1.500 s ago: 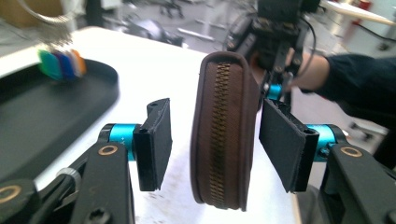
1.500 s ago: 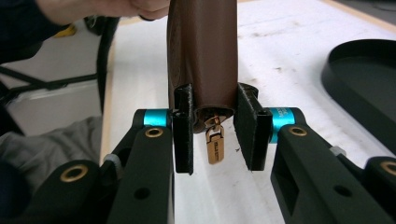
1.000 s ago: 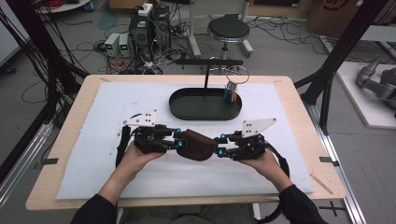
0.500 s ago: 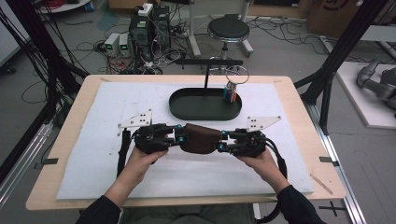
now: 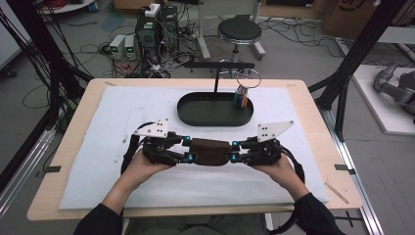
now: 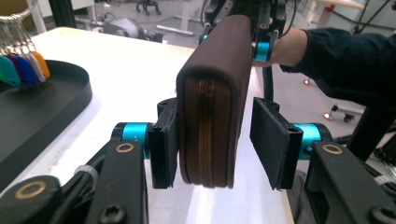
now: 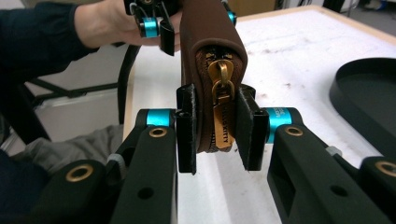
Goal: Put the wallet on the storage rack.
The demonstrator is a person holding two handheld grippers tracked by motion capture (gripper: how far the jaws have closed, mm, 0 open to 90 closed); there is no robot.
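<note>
A brown zip wallet [image 5: 209, 150] is held above the white mat [image 5: 98, 147] at the near middle of the desk [image 5: 313, 122], between both tools. The right tool [image 7: 218, 130] clamps its zipper end and has just been closing. The left tool [image 6: 219, 140] has just been opening: one pad touches the wallet, the other stands apart. A black tray [image 5: 215, 115] lies at 12 o'clock from the wallet.

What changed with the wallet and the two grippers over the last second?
The brown wallet went from tilted to level between the grippers. The left gripper has just been opening: one jaw now stands clear of the wallet. The right gripper has just been closing on the zipper end. The black tray and key rings stayed put.
</note>
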